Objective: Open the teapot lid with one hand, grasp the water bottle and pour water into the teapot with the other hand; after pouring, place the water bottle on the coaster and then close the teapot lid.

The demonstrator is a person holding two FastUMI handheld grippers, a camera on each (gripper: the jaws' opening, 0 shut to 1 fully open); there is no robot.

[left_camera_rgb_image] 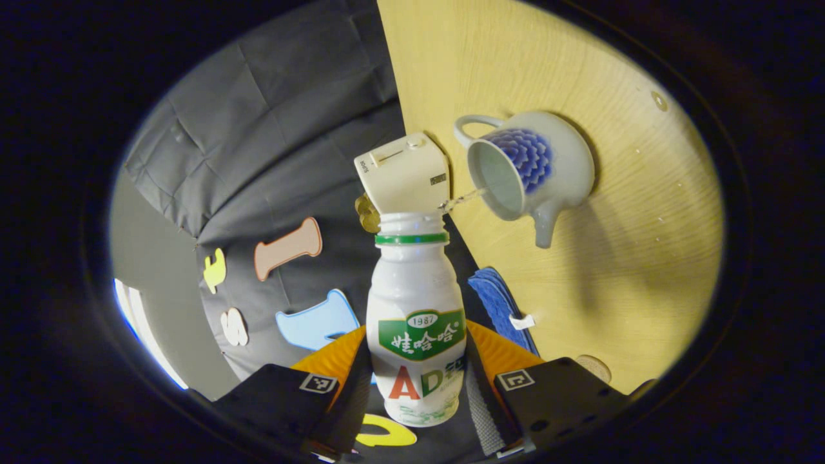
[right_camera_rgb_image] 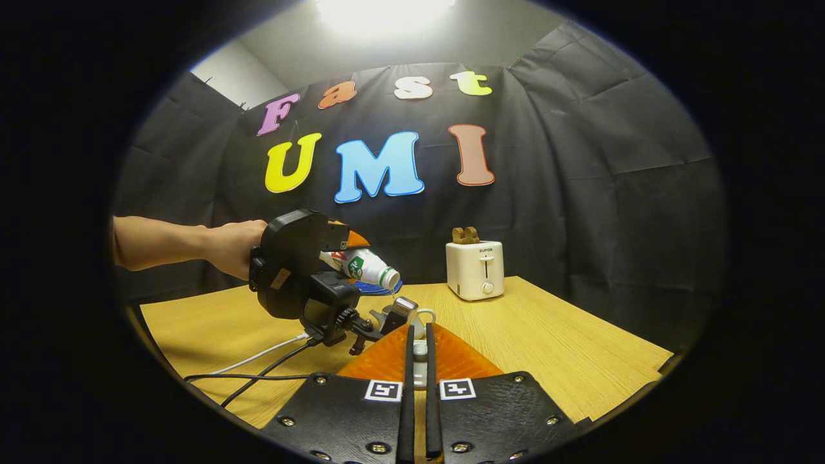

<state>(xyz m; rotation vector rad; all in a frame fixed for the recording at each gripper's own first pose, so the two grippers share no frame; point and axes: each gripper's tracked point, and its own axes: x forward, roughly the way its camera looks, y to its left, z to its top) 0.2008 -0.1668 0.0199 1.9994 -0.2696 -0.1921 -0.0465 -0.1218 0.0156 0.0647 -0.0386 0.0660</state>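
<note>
While the left gripper (left_camera_rgb_image: 419, 380) pinches the water bottle (left_camera_rgb_image: 417, 322) at lower centre of the left gripper view, a thin stream runs from its open mouth into the lidless teapot (left_camera_rgb_image: 525, 171) at upper right. The right gripper (right_camera_rgb_image: 419, 357) pinches the teapot lid (right_camera_rgb_image: 419, 351) between near-closed fingers.

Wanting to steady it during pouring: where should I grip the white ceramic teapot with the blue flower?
By its loop handle, coming from the side away from the spout: the ring stands clear of the round body, and the white plastic bottle pours into the open mouth.
</note>
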